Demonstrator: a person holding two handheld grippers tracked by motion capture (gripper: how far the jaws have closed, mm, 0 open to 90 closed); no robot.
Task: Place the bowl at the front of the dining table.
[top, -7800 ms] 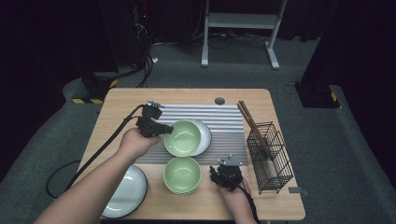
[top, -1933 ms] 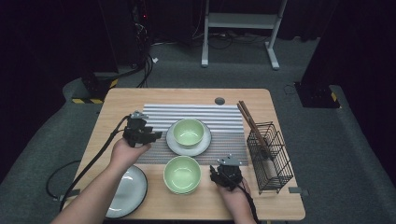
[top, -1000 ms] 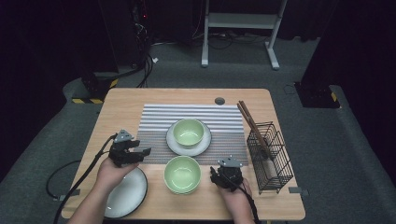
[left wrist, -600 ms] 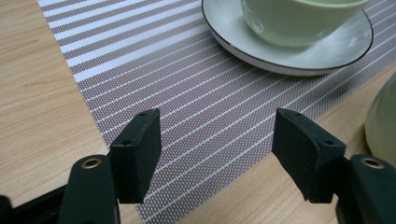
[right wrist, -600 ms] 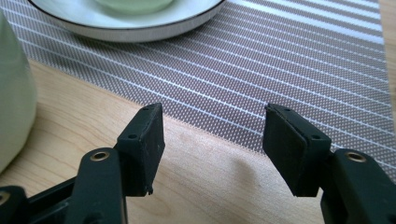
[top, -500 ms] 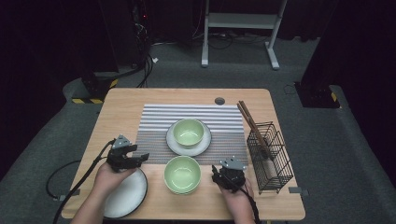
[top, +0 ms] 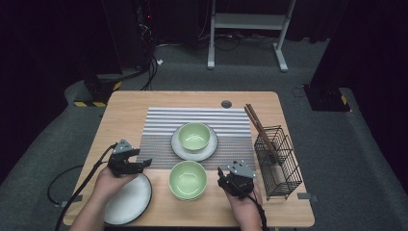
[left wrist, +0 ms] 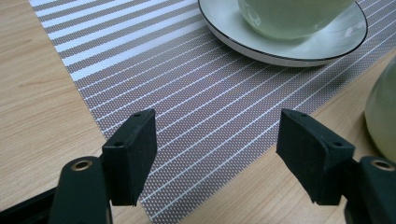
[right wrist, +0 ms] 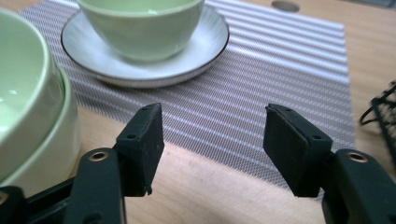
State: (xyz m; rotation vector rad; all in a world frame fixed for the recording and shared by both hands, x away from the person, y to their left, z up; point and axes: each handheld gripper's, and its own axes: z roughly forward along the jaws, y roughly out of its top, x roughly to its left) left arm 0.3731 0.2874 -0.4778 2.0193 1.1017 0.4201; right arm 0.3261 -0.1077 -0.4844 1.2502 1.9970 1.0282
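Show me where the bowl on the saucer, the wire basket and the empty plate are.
bowl on the saucer [top: 194,136], high view, on its green inside.
wire basket [top: 285,168], high view, on its right wire wall.
empty plate [top: 126,202], high view, on its bare white middle.

This looks like a recording studio or lab set up to stage a dining scene, not a real home. A small wooden counter [top: 125,110] stands alone on grey carpet [top: 337,144], ringed by black curtains [top: 375,43] and darkness. Behind it sit dark equipment with a small red light [top: 149,17], loose cables [top: 151,67] across the floor, a white metal stand [top: 250,29] and yellow-and-black hazard tape [top: 96,103]. Only the striped placemat [top: 159,125], the bowls and plates hint at a kitchen.
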